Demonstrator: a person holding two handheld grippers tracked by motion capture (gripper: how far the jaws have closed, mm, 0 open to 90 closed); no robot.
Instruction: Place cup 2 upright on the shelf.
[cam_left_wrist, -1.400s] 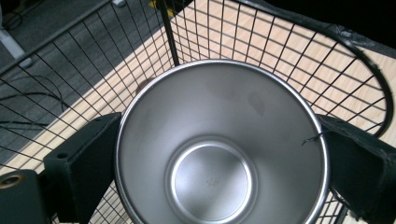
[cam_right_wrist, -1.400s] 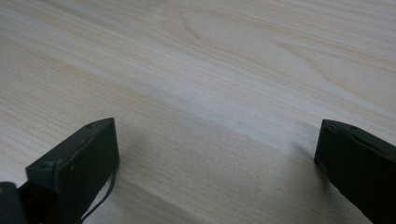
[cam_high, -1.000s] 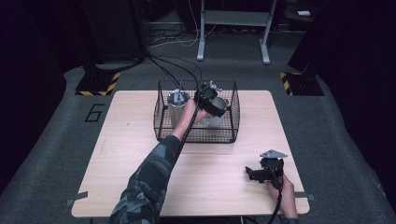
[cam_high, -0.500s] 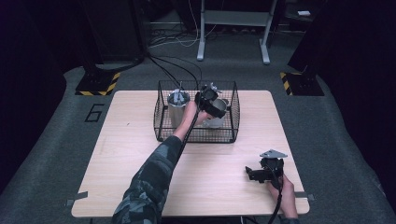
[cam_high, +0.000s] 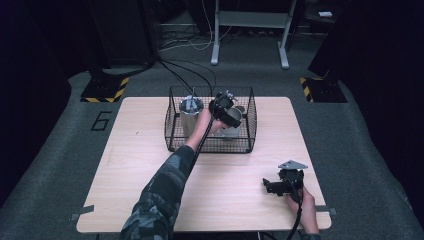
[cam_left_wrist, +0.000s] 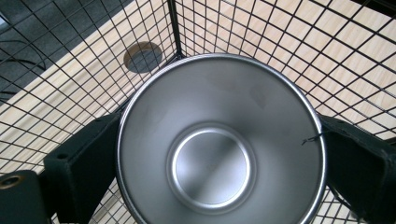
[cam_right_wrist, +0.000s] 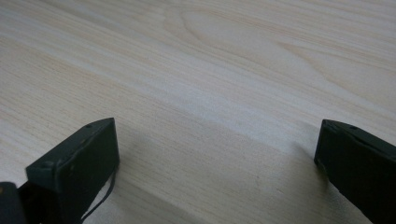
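Note:
A black wire basket stands at the back middle of the wooden table. Two steel cups are inside it: one upright at the left, one at the right. My left gripper reaches down into the basket and is shut on the right cup. In the left gripper view the cup's open mouth faces the camera, and both fingers press its sides. My right gripper rests low at the table's front right. It is open, with bare wood between its fingers.
The basket's mesh walls close in tightly around the held cup. A round hole in the tabletop shows through the mesh. Cables run off the back edge to the floor. Open tabletop lies in front of the basket.

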